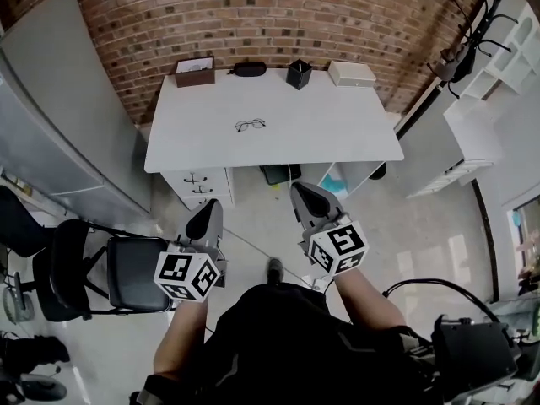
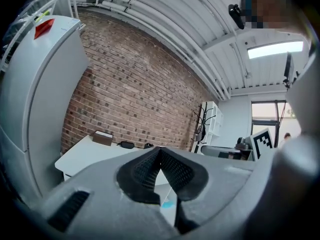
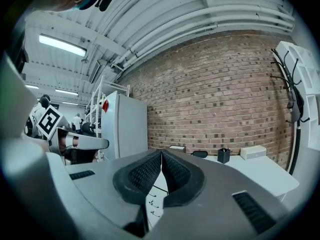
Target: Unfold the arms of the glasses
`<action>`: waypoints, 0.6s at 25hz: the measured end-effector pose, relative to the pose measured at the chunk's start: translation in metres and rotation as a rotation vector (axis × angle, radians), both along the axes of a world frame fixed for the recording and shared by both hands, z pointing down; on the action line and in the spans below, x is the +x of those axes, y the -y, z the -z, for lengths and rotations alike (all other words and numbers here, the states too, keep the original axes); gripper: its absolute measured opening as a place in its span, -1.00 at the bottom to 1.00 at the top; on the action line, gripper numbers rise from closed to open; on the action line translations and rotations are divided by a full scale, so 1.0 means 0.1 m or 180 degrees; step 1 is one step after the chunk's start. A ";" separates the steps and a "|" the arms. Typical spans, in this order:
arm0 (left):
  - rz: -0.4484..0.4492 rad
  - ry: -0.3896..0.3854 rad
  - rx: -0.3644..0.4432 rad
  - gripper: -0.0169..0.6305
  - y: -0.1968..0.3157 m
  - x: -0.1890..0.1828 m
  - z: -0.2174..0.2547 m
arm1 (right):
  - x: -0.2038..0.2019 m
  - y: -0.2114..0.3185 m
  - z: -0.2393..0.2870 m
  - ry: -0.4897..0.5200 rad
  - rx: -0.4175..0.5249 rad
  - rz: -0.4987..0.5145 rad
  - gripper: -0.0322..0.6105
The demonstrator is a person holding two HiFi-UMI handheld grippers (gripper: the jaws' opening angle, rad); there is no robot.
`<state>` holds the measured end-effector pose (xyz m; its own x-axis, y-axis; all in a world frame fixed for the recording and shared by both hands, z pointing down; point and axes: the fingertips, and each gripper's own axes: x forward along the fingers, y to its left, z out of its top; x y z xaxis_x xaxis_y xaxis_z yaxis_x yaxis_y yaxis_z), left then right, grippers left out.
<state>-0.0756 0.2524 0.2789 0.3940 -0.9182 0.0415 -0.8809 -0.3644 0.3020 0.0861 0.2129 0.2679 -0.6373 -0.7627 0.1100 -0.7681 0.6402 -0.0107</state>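
The brick wall (image 1: 278, 15) backs the scene; against it stands a white desk (image 1: 337, 137), with a drawer unit (image 1: 205, 184) under its left end and a black chair (image 1: 126, 272) on the floor to the person's left. Both grippers are held out level over the floor, short of the desk's front edge. The left gripper (image 1: 205, 213) has its jaws pressed together with nothing between them, and the right gripper (image 1: 308, 195) is the same – closed tip to tip and empty, as each gripper view shows plainly.

Along the desk's back edge run a brown box (image 1: 194, 70), a black case (image 1: 249, 69), a black pen pot (image 1: 298, 74) and a white box (image 1: 352, 72). The glasses (image 1: 250, 125) lie alone near the middle of the desk, a little toward its left end, well apart from everything else; their long axis runs along the desk's width (whether the arms are folded is too small to tell).

The relation that matters: the glasses lie straight ahead of the jaws and well beyond them, roughly between the two grippers' lines – neither is clearly nearer. Both must likely close the gap and open before any arm can be taken.
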 end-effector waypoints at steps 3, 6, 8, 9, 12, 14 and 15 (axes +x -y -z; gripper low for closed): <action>0.0028 0.0056 -0.0084 -0.92 0.26 0.09 -0.04 | 0.11 0.25 -0.04 0.0023 -0.0028 0.0029 -0.88; 0.0101 0.0099 -0.0191 -0.92 0.52 0.18 -0.08 | 0.27 0.51 -0.08 0.0081 -0.0069 0.0036 -0.88; 0.0095 0.0127 -0.0215 -0.92 0.66 0.28 -0.08 | 0.38 0.67 -0.12 0.0129 -0.0117 0.0027 -0.88; 0.0086 0.0168 -0.0223 -0.92 0.73 0.34 -0.09 | 0.43 0.74 -0.14 0.0153 -0.0139 0.0033 -0.88; 0.0074 0.0254 -0.0283 -0.92 0.97 0.49 -0.13 | 0.54 0.98 -0.17 0.0234 -0.0204 0.0096 -0.88; 0.0092 0.0282 -0.0333 -0.92 1.11 0.59 -0.18 | 0.61 1.11 -0.17 0.0235 -0.0196 0.0152 -0.88; 0.0101 0.0297 -0.0342 -0.92 1.16 0.64 -0.20 | 0.65 1.16 -0.17 0.0218 -0.0180 0.0180 -0.88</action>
